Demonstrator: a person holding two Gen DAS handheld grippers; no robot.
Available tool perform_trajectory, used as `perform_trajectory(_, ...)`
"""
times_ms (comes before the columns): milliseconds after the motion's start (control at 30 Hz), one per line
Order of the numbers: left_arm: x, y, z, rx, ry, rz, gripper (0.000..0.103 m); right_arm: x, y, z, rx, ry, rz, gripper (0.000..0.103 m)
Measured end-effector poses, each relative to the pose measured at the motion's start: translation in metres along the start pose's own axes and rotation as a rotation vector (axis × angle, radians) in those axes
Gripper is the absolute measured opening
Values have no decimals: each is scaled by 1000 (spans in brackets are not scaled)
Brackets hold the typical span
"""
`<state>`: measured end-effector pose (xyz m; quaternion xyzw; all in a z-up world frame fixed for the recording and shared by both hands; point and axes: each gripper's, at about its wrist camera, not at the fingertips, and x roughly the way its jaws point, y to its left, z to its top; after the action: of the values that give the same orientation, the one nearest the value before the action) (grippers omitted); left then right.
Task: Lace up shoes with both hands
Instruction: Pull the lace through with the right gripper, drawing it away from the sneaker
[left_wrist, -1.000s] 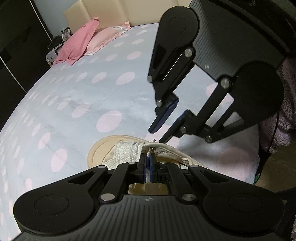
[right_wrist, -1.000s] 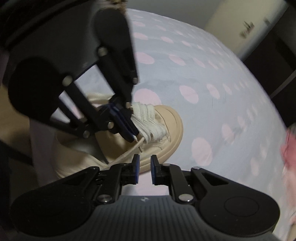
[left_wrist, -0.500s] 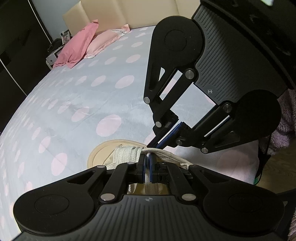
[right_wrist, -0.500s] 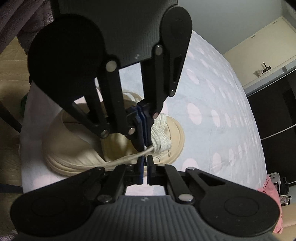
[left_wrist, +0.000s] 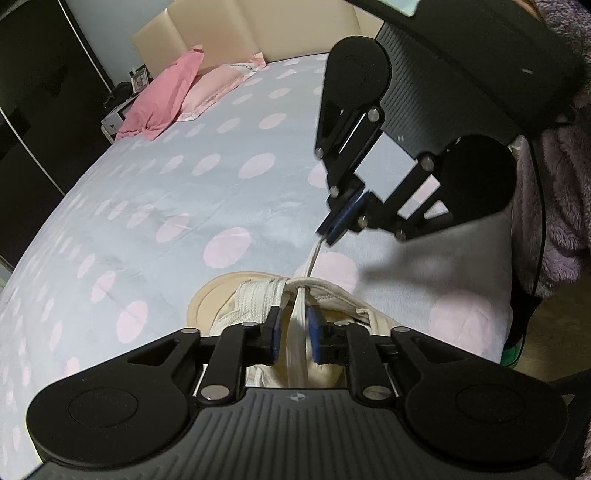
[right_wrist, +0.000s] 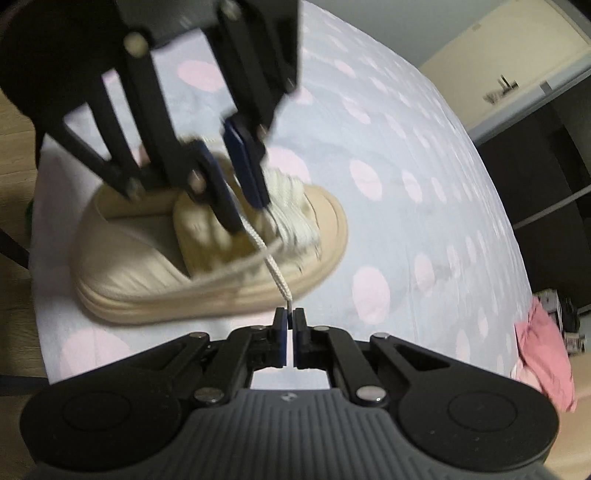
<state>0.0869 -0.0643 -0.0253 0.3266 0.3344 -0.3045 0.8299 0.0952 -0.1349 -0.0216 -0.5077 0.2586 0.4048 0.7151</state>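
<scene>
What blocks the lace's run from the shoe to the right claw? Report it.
Nothing visible. The white woven shoelace runs clear from the beige chunky-soled sneaker to the right claw, shut on its tip. The opening left claw straddles the lace near the shoe without pressing it.

I count one shoe (left_wrist: 236, 295) on one bed (left_wrist: 147, 206). One loose lace (right_wrist: 271, 264) runs from it. I hold two grippers, the left gripper (left_wrist: 294, 332) and the right gripper (right_wrist: 290, 332), and each has two fingers (left_wrist: 274, 328), so four in all. Two pink pillows (left_wrist: 162, 99) lie at the head of the bed, just in front of one headboard (left_wrist: 258, 33). The pink dots on the sheet are too many to count.
</scene>
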Motion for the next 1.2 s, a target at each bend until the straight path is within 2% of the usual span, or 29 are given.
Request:
perform_trajectory(433, -24, 1, -12, -22, -21, 28, 29, -4, -29, -38, 131, 96, -51, 3)
perform_trajectory(600, -31, 7, -25, -60, -5, 47, 29, -26, -26, -59, 201, 120, -63, 3)
perform_trajectory(767, -35, 10, -35, -88, 18, 63, 30, -27, -28, -70, 244, 148, -72, 3)
perform_trajectory(933, -45, 9, -41, -125, -3, 81, 31, -24, -30, -78, 281, 192, -59, 3)
perform_trajectory(1067, -51, 13, -42, -211, -26, 86, 38, -21, -29, -83, 305, 211, -34, 3)
perform_trajectory(1133, -57, 17, -41, -275, -49, 88, 39, -23, -29, -82, 335, 208, -13, 5)
perform_trajectory(1200, -65, 21, -40, -350, -84, 100, 44, -29, -33, -81, 378, 195, 3, 7)
